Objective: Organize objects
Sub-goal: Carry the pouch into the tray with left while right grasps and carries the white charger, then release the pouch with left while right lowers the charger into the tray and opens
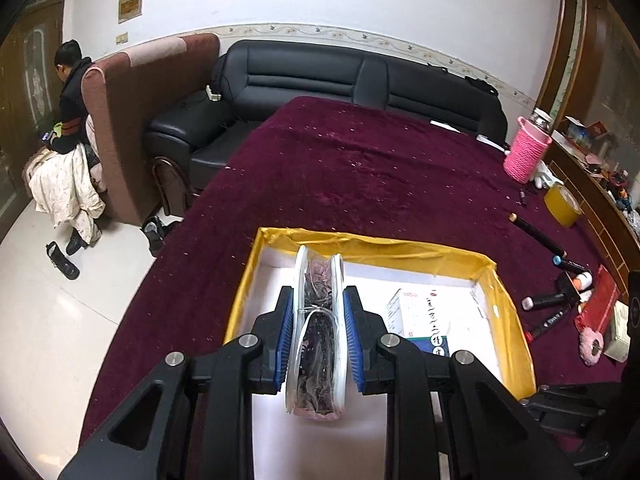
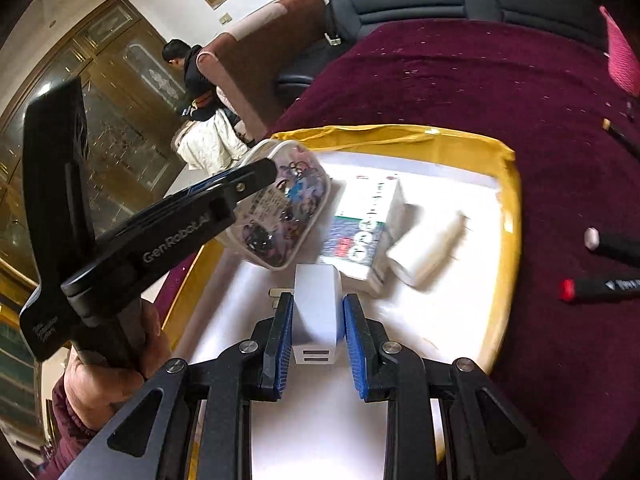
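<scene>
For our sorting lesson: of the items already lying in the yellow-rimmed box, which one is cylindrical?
The plain white tube, lying on its side beside the printed carton. The carton is flat-sided and rectangular with lettering; the tube is round and unmarked.

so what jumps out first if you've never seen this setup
The yellow-rimmed box on the maroon tablecloth draws the eye first, with both tools over it. The left tool clamps a clear pouch of hair ties; the right tool holds a white USB charger. To the right on the cloth lie loose markers and a pink knitted bottle cover.
</scene>
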The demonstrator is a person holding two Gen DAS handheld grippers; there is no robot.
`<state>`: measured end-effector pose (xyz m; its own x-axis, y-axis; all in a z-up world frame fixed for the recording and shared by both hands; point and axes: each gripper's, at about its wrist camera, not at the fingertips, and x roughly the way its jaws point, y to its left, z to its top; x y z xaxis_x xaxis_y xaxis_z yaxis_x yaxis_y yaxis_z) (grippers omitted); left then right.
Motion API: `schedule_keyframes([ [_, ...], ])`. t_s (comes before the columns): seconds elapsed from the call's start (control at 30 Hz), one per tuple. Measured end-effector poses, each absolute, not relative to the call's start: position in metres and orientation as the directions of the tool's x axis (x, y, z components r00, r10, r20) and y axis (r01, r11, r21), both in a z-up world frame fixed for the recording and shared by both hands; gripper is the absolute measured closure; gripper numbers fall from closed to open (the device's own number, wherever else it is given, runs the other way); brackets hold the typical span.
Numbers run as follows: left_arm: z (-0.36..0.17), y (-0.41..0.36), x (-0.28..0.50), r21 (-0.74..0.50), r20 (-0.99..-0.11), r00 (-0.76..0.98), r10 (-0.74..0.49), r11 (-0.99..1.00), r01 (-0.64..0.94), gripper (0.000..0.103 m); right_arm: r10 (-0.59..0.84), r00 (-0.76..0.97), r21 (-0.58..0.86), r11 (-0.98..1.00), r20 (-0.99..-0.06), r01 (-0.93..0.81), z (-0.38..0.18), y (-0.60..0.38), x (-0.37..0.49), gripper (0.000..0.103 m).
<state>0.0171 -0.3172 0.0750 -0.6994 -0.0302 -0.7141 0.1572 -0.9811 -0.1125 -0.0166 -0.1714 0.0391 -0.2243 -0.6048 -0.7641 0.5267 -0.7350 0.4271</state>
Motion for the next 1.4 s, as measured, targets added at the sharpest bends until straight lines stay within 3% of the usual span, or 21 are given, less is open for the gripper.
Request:
schedule_keyframes([
  [0.43, 0.073, -0.338, 0.022, -0.181, -0.703, -0.711, -0.023, -0.961, 0.209, 0.077, -0.542, -0.313, 0.328, -0.78, -0.78, 0.532, 0.04, -0.211, -0.044, 0.075],
  [0.5, 0.075, -0.342, 0.026, -0.214, -0.692, -0.722, -0.003, -0.954, 0.208, 0.063, -0.541, -0.306, 0.329, -0.779, -0.783, 0.534, 0.037, -0.216, -0.044, 0.075],
  [0.7, 0.095, -0.355, 0.044, -0.267, -0.628, -0.778, -0.008, -0.937, 0.225, 0.036, -0.537, -0.32, 0.315, -0.78, -0.78, 0.541, 0.031, -0.22, -0.046, 0.074],
  [0.77, 0.1, -0.358, 0.049, -0.28, -0.617, -0.787, -0.006, -0.933, 0.227, 0.031, -0.543, -0.313, 0.323, -0.776, -0.779, 0.542, 0.033, -0.219, -0.045, 0.067],
  [0.83, 0.104, -0.36, 0.055, -0.286, -0.608, -0.794, -0.003, -0.932, 0.223, 0.031, -0.563, -0.308, 0.347, -0.768, -0.767, 0.538, 0.037, -0.214, -0.045, 0.053],
  [0.97, 0.109, -0.36, 0.067, -0.298, -0.602, -0.798, 0.009, -0.93, 0.215, 0.025, -0.616, -0.334, 0.406, -0.752, -0.714, 0.52, 0.061, -0.191, -0.04, 0.04],
  [1.03, 0.11, -0.36, 0.073, -0.312, -0.598, -0.801, 0.02, -0.927, 0.209, 0.025, -0.616, -0.378, 0.408, -0.764, -0.691, 0.499, 0.073, -0.173, -0.039, 0.026],
  [1.27, 0.103, -0.349, 0.084, -0.34, -0.618, -0.783, 0.074, -0.923, 0.181, 0.025, -0.576, -0.46, 0.423, -0.814, -0.676, 0.398, 0.081, -0.121, -0.041, 0.022],
  [1.4, 0.084, -0.317, 0.072, -0.281, -0.694, -0.715, 0.081, -0.945, 0.166, 0.025, -0.575, -0.448, 0.44, -0.816, -0.684, 0.375, 0.073, -0.106, -0.034, 0.022],
])
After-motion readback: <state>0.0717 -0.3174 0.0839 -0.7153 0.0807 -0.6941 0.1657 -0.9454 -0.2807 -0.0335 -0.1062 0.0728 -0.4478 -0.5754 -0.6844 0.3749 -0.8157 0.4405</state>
